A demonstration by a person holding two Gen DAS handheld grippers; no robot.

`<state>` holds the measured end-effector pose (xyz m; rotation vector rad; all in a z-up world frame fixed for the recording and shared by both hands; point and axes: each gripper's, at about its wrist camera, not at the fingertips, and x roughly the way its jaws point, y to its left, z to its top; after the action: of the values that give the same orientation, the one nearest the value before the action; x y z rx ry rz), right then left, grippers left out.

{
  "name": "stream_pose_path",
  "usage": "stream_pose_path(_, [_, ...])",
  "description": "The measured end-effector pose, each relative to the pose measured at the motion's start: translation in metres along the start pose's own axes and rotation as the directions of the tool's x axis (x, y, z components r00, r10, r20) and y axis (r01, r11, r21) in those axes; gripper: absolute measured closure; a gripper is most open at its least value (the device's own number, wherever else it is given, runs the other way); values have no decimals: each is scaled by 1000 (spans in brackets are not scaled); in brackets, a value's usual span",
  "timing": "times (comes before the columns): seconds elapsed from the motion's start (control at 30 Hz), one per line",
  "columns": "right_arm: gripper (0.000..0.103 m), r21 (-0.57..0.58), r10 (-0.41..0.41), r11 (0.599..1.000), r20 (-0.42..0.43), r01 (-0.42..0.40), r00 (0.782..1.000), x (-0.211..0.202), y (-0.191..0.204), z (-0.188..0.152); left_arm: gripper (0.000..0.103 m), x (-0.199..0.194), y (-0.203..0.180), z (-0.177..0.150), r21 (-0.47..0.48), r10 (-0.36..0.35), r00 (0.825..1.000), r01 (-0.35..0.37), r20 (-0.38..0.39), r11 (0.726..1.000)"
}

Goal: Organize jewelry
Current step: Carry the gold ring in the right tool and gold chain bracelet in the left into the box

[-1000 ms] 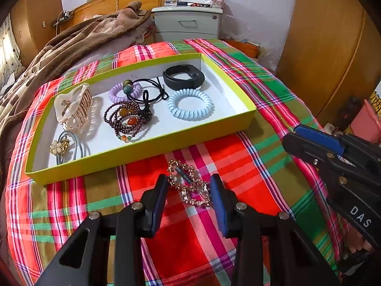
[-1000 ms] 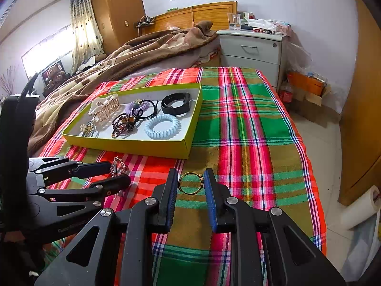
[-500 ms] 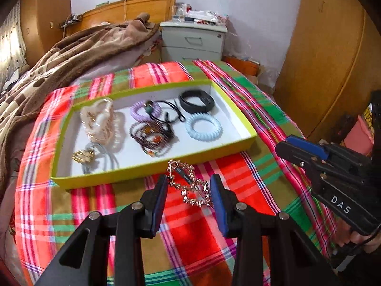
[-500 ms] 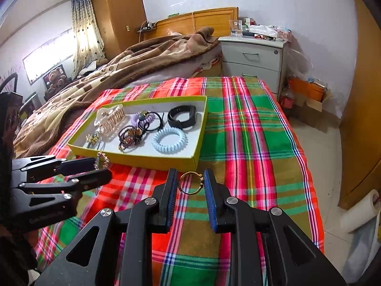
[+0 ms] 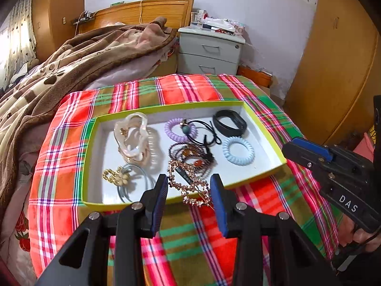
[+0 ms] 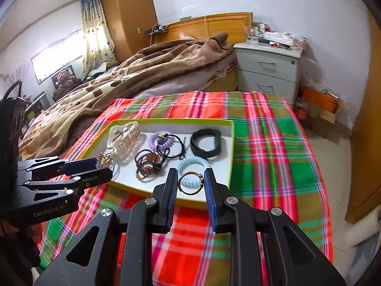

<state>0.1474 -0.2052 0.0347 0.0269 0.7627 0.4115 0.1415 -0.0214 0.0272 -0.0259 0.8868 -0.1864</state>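
Note:
My left gripper (image 5: 188, 187) is shut on a gold chain bracelet (image 5: 190, 186) and holds it above the near edge of the yellow-green tray (image 5: 259, 177). My right gripper (image 6: 191, 182) is shut on a gold ring (image 6: 190, 183) and holds it above the tray's (image 6: 232, 143) near right corner. The tray lies on a plaid cloth and holds a cream hair claw (image 5: 133, 140), a purple coil tie (image 5: 177, 131), a black band (image 5: 229, 125), a light blue coil tie (image 5: 238, 150), a dark bead bracelet (image 5: 190, 153) and a flower hair tie (image 5: 121, 178).
The plaid cloth (image 6: 266, 147) covers the bed's foot. A brown blanket (image 5: 59, 71) is piled at the left. A grey nightstand (image 6: 269, 69) stands behind the bed, wooden wardrobe doors (image 5: 333, 59) at the right. The right gripper shows in the left wrist view (image 5: 333, 169).
Both grippers have risen and moved forward towards the tray, each still holding its piece. The bracelet and the ring now hang over the tray's near edge instead of over the cloth.

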Motion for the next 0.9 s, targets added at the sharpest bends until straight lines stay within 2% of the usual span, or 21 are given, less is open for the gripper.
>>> stream_pose_path(0.43, [80, -25, 41, 999, -109, -44, 993, 56, 14, 7, 65, 39, 28, 6, -46, -4, 998, 1, -69, 999])
stream_pose_path(0.47, [80, -27, 46, 998, -118, -49, 992, 60, 14, 7, 68, 41, 29, 6, -49, -7, 997, 3, -71, 999])
stream_pose_path(0.53, [80, -22, 64, 997, -134, -67, 989, 65, 14, 7, 73, 44, 31, 6, -50, -6, 997, 2, -75, 999])
stream_pose_path(0.9, [80, -34, 73, 996, -170, -80, 983, 79, 17, 4, 73, 54, 30, 4, -47, -19, 995, 15, -93, 999])
